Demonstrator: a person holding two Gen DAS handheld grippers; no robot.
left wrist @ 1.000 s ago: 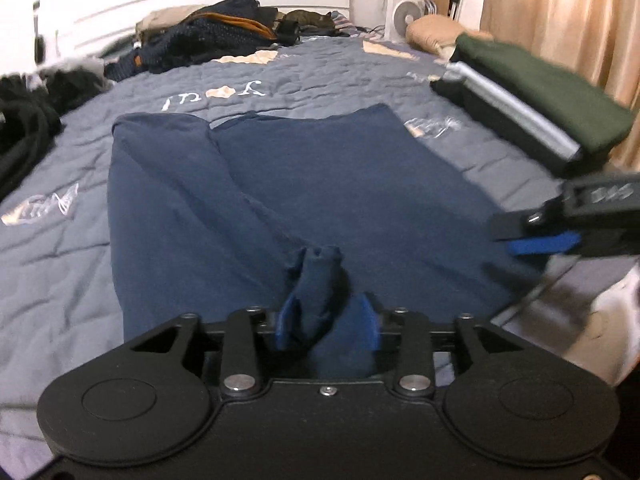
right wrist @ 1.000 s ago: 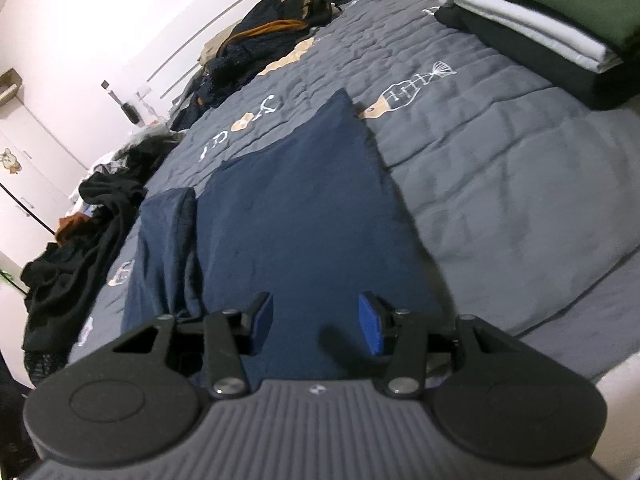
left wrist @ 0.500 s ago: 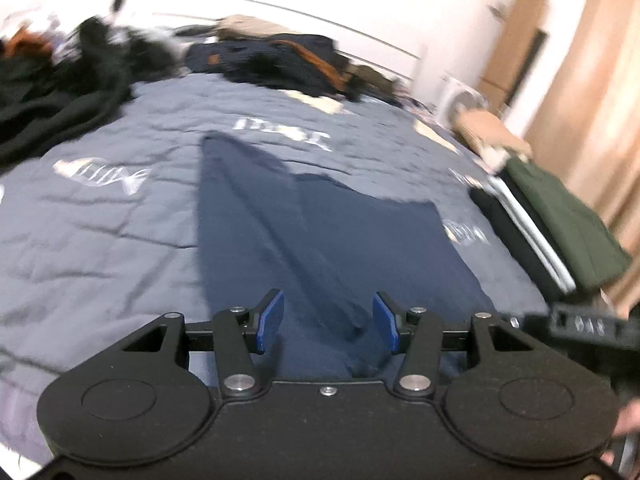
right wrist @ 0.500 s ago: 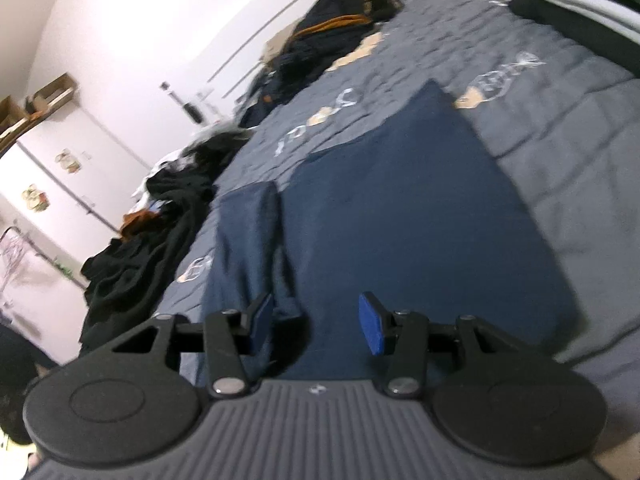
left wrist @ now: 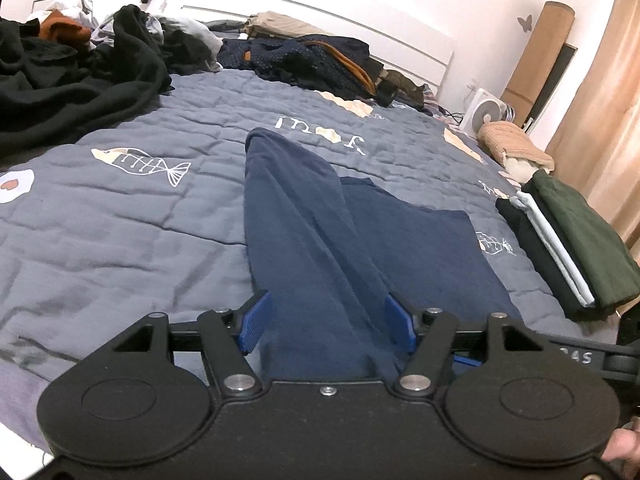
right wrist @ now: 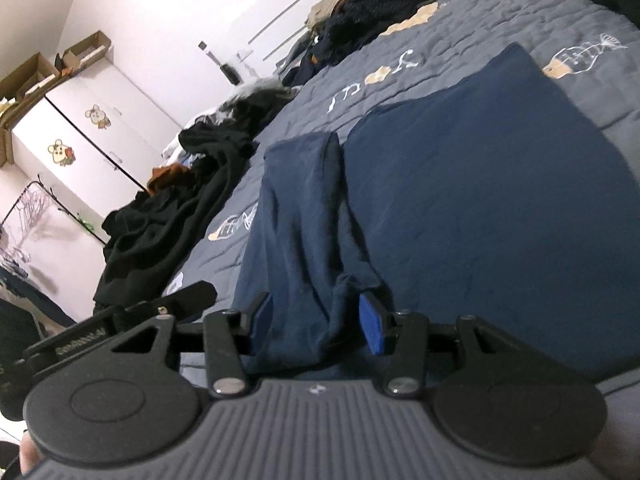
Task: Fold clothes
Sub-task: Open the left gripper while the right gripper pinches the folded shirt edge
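One navy garment [left wrist: 320, 248] lay on the quilt [left wrist: 120, 220]; my left gripper [left wrist: 326, 324] and right gripper [right wrist: 316, 322] stood spread around its folded edge, possibly touching; the quilt's lettering was unreadable.

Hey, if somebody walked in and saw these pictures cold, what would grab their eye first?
Probably the navy garment spread mid-bed on the grey quilt, one folded strip running toward both open grippers, left and right. Next, the neat folded stack at the bed's right edge, against the dark heap of unfolded clothes at far left.
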